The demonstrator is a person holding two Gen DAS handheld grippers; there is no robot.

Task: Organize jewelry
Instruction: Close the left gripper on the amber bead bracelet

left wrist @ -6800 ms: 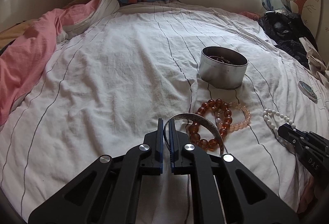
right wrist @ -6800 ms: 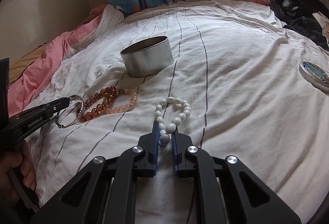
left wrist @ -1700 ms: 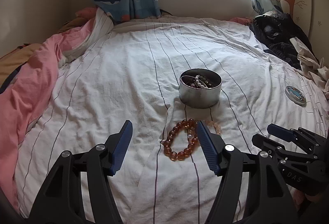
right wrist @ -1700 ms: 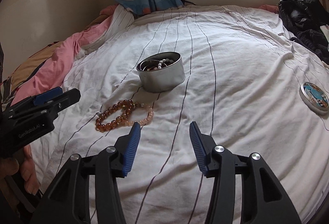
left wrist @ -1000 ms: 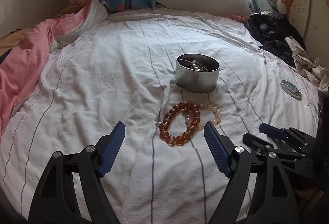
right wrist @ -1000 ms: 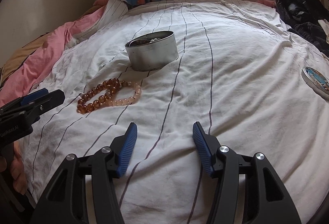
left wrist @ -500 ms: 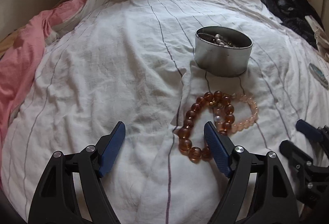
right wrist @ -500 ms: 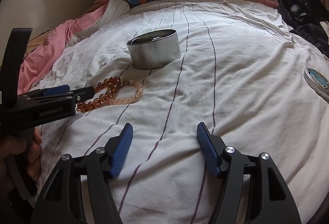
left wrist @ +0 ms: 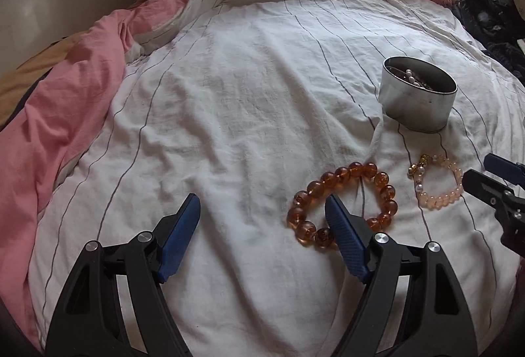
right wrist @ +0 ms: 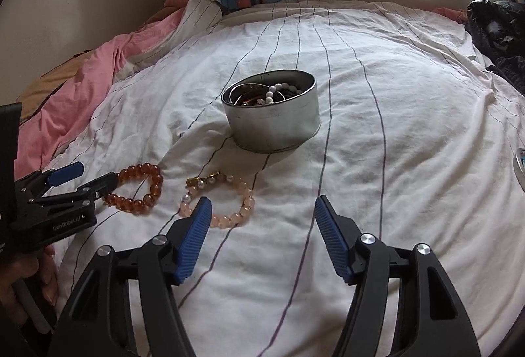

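Left wrist view: the left gripper, jaws wide and empty, straddles the amber bracelet's near edge on the bed. The right gripper, equally empty, flanks the pink bracelet; each should pinch beads squarely before lifting toward the tin.

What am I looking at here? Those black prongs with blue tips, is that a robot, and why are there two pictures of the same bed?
No robot: a person holds a two-fingered tool in each hand, each with a camera looking along its fingers. One picture is from the left tool, the other from the right tool. Both stand open and hold nothing. On the striped white bedsheet lie an amber bead bracelet and a pale pink bead bracelet, apart from each other. Behind them stands a round metal tin with some jewelry already in it. The left tool's right finger is inside the amber loop; the right tool's left finger overlaps the pink one.
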